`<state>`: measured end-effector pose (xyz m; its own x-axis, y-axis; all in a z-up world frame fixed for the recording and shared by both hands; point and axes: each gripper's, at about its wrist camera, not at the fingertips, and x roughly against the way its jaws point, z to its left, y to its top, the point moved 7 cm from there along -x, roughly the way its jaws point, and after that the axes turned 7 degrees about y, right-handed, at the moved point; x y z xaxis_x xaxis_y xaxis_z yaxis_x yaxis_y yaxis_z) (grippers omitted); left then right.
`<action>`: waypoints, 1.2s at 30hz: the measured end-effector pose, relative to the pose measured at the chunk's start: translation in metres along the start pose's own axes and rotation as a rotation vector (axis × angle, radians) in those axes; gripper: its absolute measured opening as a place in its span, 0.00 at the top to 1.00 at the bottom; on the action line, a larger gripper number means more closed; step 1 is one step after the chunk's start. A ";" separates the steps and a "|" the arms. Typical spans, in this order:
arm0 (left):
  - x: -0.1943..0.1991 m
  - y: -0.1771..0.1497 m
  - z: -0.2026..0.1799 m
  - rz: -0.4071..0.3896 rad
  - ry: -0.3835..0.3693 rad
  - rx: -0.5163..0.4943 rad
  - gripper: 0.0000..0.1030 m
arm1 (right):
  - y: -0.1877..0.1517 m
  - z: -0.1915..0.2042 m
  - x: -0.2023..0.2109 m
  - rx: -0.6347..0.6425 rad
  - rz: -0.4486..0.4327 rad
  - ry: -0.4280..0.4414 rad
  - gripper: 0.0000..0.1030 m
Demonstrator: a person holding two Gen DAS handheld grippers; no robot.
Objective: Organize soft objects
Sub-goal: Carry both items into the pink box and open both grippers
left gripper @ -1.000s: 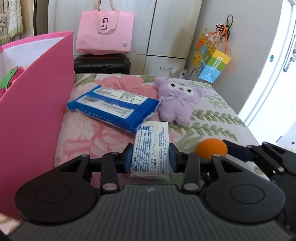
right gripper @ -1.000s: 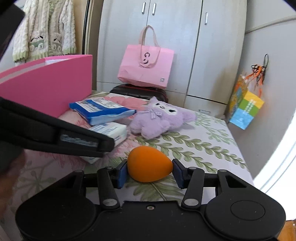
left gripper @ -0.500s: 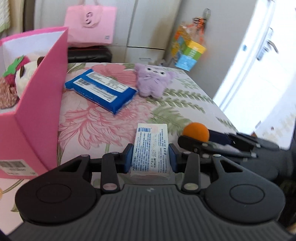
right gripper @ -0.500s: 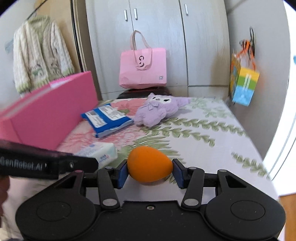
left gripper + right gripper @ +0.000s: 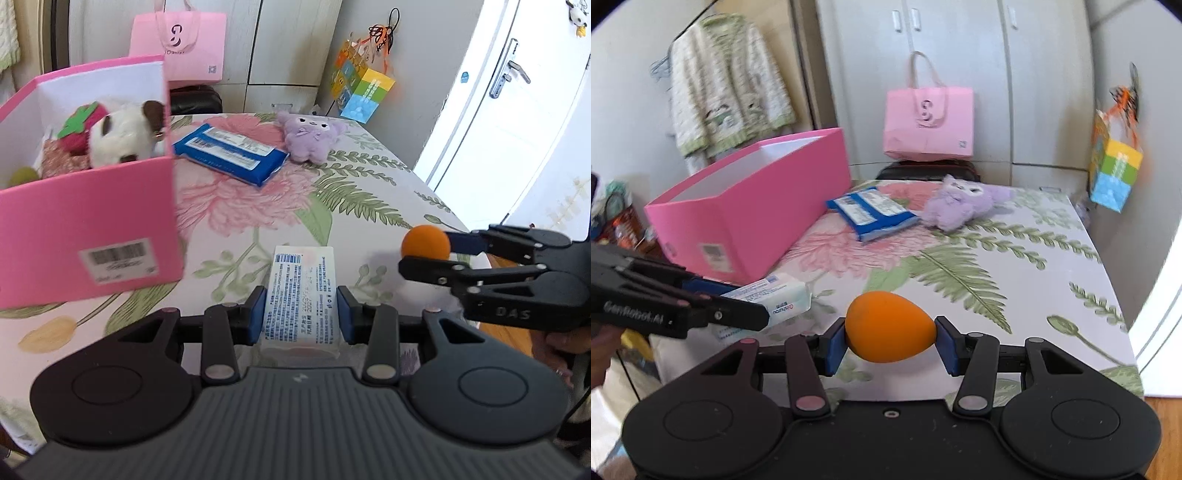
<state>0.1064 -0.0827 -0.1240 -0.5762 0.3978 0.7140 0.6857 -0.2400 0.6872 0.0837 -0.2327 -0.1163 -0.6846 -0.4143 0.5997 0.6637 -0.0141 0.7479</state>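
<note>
My left gripper (image 5: 301, 314) is shut on a white tissue pack (image 5: 301, 291), held above the near edge of the floral table; the pack also shows in the right wrist view (image 5: 772, 301). My right gripper (image 5: 890, 341) is shut on an orange egg-shaped sponge (image 5: 890, 326), seen to the right in the left wrist view (image 5: 426, 243). The pink box (image 5: 85, 221) stands at the left with a panda plush (image 5: 122, 136) and a strawberry plush (image 5: 79, 129) inside. A blue wipes pack (image 5: 231, 153) and a purple plush (image 5: 310, 136) lie at the table's far end.
A pink shopping bag (image 5: 929, 122) sits on a black case behind the table. A coloured gift bag (image 5: 1115, 173) hangs on the right wall. A cardigan (image 5: 727, 81) hangs at the left. A white door (image 5: 517, 122) is at the right.
Both grippers have pulled back and risen with their objects still held. The pink box's inside and its plush toys have come into the left wrist view.
</note>
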 end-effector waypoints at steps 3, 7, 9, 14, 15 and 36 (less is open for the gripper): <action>0.016 -0.001 0.010 0.027 -0.026 0.011 0.63 | 0.007 0.016 0.011 0.048 0.004 0.020 0.46; 0.038 0.006 0.022 0.024 -0.007 0.001 0.63 | 0.022 0.035 0.021 0.081 0.015 0.073 0.46; 0.053 0.011 0.030 -0.006 0.025 -0.017 0.63 | 0.031 0.045 0.023 0.078 0.024 0.110 0.46; 0.091 0.028 0.042 -0.078 0.031 -0.022 0.63 | 0.052 0.064 0.023 0.080 0.042 0.202 0.46; 0.098 0.032 0.045 -0.093 0.030 -0.018 0.63 | 0.056 0.069 0.023 0.089 0.043 0.215 0.46; 0.091 0.112 0.149 -0.220 0.202 0.128 0.63 | 0.157 0.154 -0.062 0.337 -0.040 0.339 0.45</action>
<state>0.1968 0.0589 -0.0023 -0.7847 0.2412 0.5710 0.5777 -0.0493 0.8148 0.1838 -0.0692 0.0083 -0.5338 -0.6936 0.4837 0.4655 0.2366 0.8529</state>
